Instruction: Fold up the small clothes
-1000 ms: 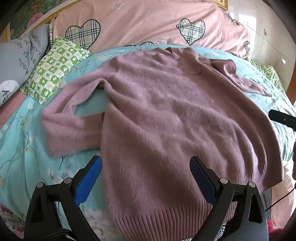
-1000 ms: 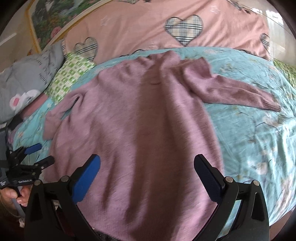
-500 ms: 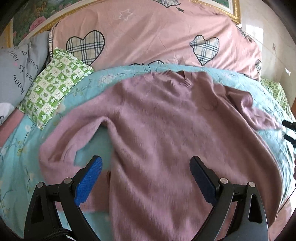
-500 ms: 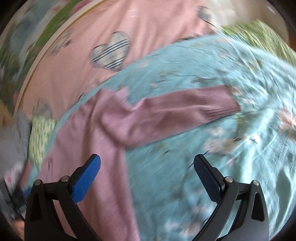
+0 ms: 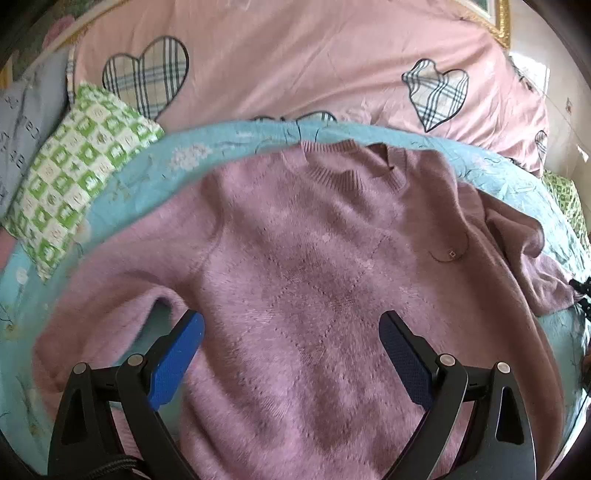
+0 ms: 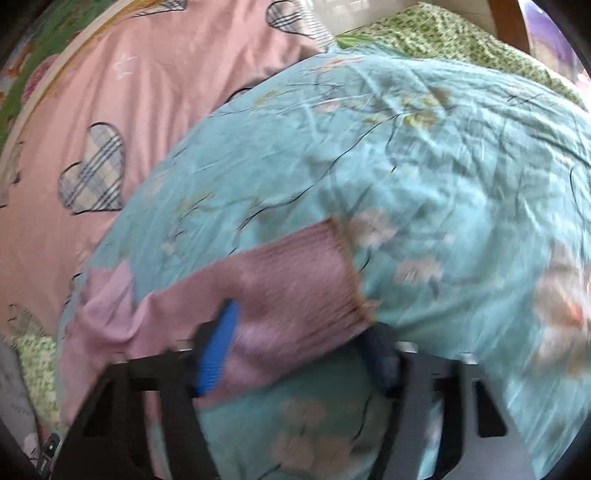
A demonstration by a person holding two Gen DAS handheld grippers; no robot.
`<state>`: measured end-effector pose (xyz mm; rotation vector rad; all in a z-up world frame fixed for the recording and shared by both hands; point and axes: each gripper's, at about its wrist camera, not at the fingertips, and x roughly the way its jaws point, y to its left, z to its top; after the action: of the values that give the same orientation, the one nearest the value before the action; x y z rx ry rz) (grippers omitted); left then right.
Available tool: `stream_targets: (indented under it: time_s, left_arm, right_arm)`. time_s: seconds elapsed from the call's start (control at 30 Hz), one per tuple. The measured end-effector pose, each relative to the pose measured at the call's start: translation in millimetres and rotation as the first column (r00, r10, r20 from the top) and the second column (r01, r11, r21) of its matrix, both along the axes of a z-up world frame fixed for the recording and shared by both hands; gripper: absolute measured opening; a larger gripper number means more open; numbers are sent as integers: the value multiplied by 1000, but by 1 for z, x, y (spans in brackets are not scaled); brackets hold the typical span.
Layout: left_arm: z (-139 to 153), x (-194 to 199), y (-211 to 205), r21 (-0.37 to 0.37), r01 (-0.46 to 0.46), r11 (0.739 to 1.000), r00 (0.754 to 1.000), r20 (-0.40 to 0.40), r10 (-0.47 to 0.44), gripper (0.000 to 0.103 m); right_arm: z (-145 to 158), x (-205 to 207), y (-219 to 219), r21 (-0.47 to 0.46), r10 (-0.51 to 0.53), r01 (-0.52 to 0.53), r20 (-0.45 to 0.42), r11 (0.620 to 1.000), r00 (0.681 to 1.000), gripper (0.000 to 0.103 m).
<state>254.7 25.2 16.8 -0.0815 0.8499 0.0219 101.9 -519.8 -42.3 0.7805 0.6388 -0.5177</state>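
Observation:
A mauve knit sweater [image 5: 314, 280] lies flat on the teal floral bedspread [image 5: 229, 147], neck toward the pillows. My left gripper [image 5: 291, 354] is open and empty, low over the sweater's chest, its left pad near the left armpit. In the blurred right wrist view my right gripper [image 6: 295, 354] straddles the sweater's right sleeve [image 6: 280, 295] near the ribbed cuff [image 6: 332, 266], jaws partly closed around it; whether they pinch it is unclear.
A pink duvet with plaid hearts [image 5: 295, 62] lies behind the sweater. A green checked pillow [image 5: 74, 173] and a grey pillow [image 5: 18, 122] sit at the left. Green floral bedding [image 6: 443, 33] lies beyond the teal spread.
My left gripper has moved up the sweater from hem to chest. My right gripper has swung right to the sleeve cuff and its jaws have narrowed around it.

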Motion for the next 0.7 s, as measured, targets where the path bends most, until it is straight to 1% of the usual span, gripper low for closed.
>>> stream_targets:
  time_s: [0.03, 0.07, 0.13, 0.2, 0.23, 0.3, 0.33, 0.37, 0.43, 0.47, 0.5, 0.57, 0.63, 0.7]
  left_arm:
    - [-4, 2, -1, -2, 0, 1000, 1000, -7, 0, 96]
    - [-7, 4, 0, -7, 0, 1000, 1000, -13, 0, 96]
    - [-10, 4, 1, -11, 1, 1000, 1000, -19, -1, 96]
    - [-13, 2, 2, -15, 3, 1000, 1000, -21, -3, 96]
    - [-13, 0, 2, -17, 4, 1000, 1000, -22, -4, 96]
    - [-12, -5, 5, -25, 8, 1000, 1000, -18, -8, 96]
    - [-11, -8, 6, -29, 9, 1000, 1000, -15, -10, 96]
    - [-10, -11, 8, -33, 12, 999, 1000, -11, -12, 96]
    - [-7, -18, 12, -42, 18, 999, 1000, -3, -18, 96]
    - [-6, -22, 15, -48, 21, 999, 1000, -1, -21, 96]
    - [-6, -25, 18, -53, 22, 998, 1000, 1, -22, 96]
    - [-5, -30, 24, -68, 21, 997, 1000, 2, -21, 96]
    - [-5, -34, 31, -88, 18, 996, 1000, 2, -18, 96]
    - [-5, -36, 36, -99, 19, 995, 1000, 2, -19, 96]
  right_arm:
    - [2, 2, -3, 15, 6, -6, 23, 1000, 1000, 17]
    - [4, 3, -2, 31, 15, -17, 57, 999, 998, 12]
    - [18, 5, 7, 15, 45, -47, 118, 999, 992, 10]
    - [40, 13, 27, -25, 118, -115, 176, 993, 977, 10]
    - [51, 18, 39, -38, 162, -158, 204, 987, 965, 10]
    - [74, 34, 71, -68, 266, -257, 254, 964, 930, 9]
    - [85, 43, 89, -81, 319, -309, 276, 948, 907, 9]
    - [97, 56, 113, -90, 384, -375, 305, 923, 872, 9]
    - [110, 75, 146, -90, 467, -466, 340, 880, 816, 9]
    - [116, 91, 170, -85, 520, -527, 360, 845, 775, 9]
    - [117, 98, 187, -81, 546, -559, 366, 825, 753, 9]
    - [118, 124, 225, -60, 607, -636, 382, 769, 697, 9]
    - [117, 145, 257, -53, 648, -686, 388, 725, 655, 9]
    - [110, 171, 292, -21, 688, -741, 388, 672, 613, 9]
